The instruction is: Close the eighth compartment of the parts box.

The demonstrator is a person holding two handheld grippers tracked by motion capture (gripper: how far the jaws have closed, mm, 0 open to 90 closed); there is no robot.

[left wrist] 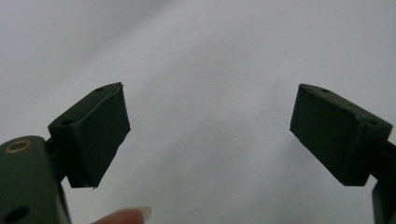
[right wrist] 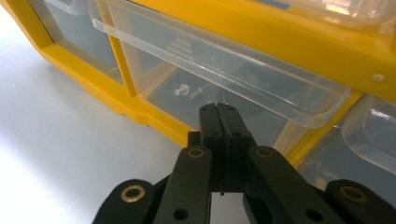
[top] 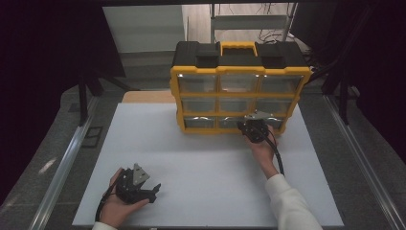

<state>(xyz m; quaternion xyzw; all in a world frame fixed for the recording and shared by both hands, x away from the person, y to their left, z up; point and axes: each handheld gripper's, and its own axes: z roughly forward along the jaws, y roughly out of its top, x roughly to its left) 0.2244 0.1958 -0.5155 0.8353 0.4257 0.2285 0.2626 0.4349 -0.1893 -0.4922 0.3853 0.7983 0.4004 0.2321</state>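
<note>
A yellow and black organiser (top: 239, 98) with clear drawers stands at the back of the white board (top: 201, 163). My right gripper (top: 252, 125) is shut at its bottom row, right of the middle. In the right gripper view the closed jaws (right wrist: 218, 111) point at a clear drawer front (right wrist: 261, 88), just under its protruding lip, with nothing visibly between them. The yellow frame (right wrist: 107, 93) runs along the left. My left gripper (top: 153, 191) rests near the front left of the board, jaws wide apart. Bare white surface lies between its pads (left wrist: 210, 135).
Metal rails (top: 64, 163) run along both sides of the board, with dark floor beyond. A shelf unit (top: 249, 21) stands behind the organiser. A fingertip (left wrist: 126, 215) of the person's left hand shows under the left gripper.
</note>
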